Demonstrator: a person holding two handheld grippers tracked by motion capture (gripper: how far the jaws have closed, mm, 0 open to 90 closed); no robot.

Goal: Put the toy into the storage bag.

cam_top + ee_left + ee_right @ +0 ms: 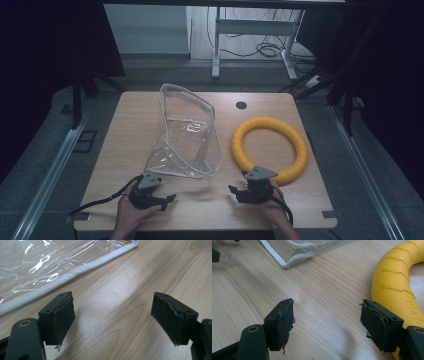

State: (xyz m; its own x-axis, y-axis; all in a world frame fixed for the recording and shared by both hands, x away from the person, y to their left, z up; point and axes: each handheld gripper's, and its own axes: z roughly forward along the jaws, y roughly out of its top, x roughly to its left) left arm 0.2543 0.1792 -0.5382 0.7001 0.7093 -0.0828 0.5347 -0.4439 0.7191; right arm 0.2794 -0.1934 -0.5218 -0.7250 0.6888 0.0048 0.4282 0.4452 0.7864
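In the right gripper view, the yellow ring [395, 277] runs off the frame at about 1 and 3 o'clock, and its near arc passes behind the black jaw toward 4 o'clock; raised lettering on it is half covered and unreadable. The clear bag [57, 262] is cut off at 10 to 12 o'clock in the left gripper view. In the high view, the person's forearms leave at 6 o'clock.
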